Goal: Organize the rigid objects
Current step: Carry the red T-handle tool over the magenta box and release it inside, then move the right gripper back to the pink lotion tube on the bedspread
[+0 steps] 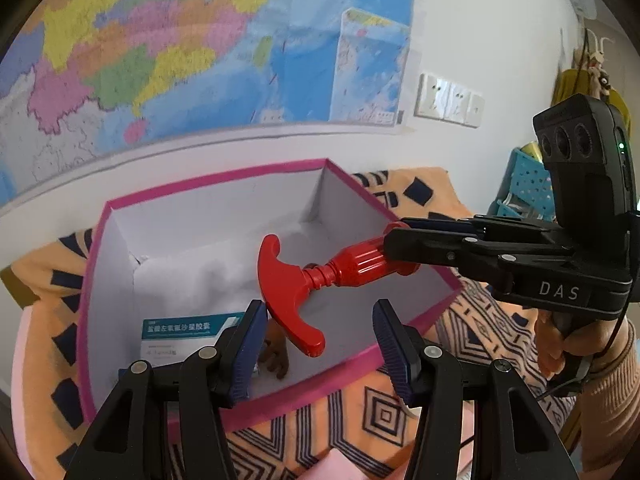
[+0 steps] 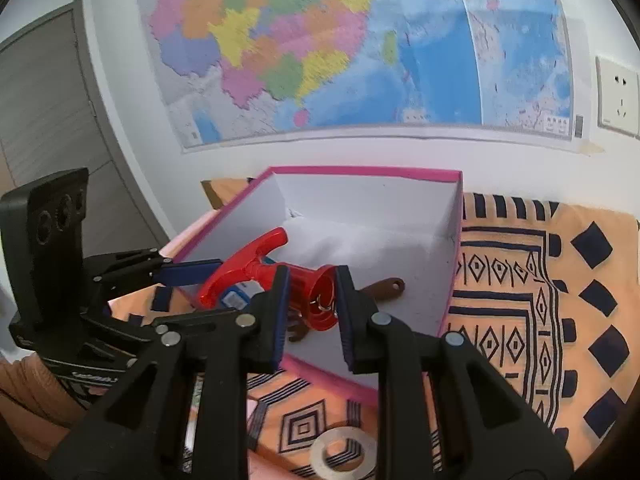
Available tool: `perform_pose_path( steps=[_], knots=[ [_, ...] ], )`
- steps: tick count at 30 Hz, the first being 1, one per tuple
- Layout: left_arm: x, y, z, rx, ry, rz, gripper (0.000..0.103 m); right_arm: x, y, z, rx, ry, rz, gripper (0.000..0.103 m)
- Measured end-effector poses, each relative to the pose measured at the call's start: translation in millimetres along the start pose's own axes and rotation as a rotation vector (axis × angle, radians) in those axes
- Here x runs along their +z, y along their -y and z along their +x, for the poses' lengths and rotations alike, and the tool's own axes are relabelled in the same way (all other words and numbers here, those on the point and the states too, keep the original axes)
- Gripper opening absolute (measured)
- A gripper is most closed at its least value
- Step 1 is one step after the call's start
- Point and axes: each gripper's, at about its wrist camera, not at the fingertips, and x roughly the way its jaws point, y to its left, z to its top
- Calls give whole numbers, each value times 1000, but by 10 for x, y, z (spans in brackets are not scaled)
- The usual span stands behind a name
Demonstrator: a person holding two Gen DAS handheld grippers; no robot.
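A red T-handled tool [image 1: 316, 276] hangs over the open pink-rimmed white box [image 1: 216, 178]. My right gripper [image 1: 394, 240] comes in from the right, shut on the tool's ribbed red body [image 2: 308, 292]; its own view shows it [image 2: 310, 284] above the box [image 2: 360, 170]. My left gripper [image 1: 318, 328] is open and empty at the box's near rim, just below the tool's T-handle. Inside the box lie a white-and-teal medicine carton [image 1: 188, 330] and a brown wrench-like piece [image 2: 380, 286].
The box sits on an orange cloth with black patterns [image 2: 540, 300] against a white wall with a map [image 2: 320, 40]. A metal ring [image 2: 344, 456] lies on the cloth near me. A blue perforated basket [image 1: 524, 184] stands at the right. Wall sockets [image 1: 448, 100] are behind.
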Motion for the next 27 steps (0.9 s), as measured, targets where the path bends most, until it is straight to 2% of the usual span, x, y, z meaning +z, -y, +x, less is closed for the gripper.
perform_pose_path(
  steps=[4, 7, 9, 17, 24, 27],
  knots=[
    [1, -46, 171, 3, -39, -5, 55, -12, 109, 162, -12, -39, 26, 25],
    [-15, -35, 236, 45, -55, -2, 55, -46, 183, 283, -57, -75, 43, 26],
    [-49, -15, 183, 36, -41, 4, 55, -80, 211, 268, -98, -79, 58, 26],
    [-193, 15, -167, 7, 23, 15, 55, -204, 119, -204, -43, 0, 61, 29],
    [-372, -18, -444, -20, 50, -25, 56, -402, 36, -433, 7, 8, 79, 31],
    [-475, -17, -497, -32, 43, -45, 56, -497, 52, -501, 31, 5, 108, 36]
  ],
)
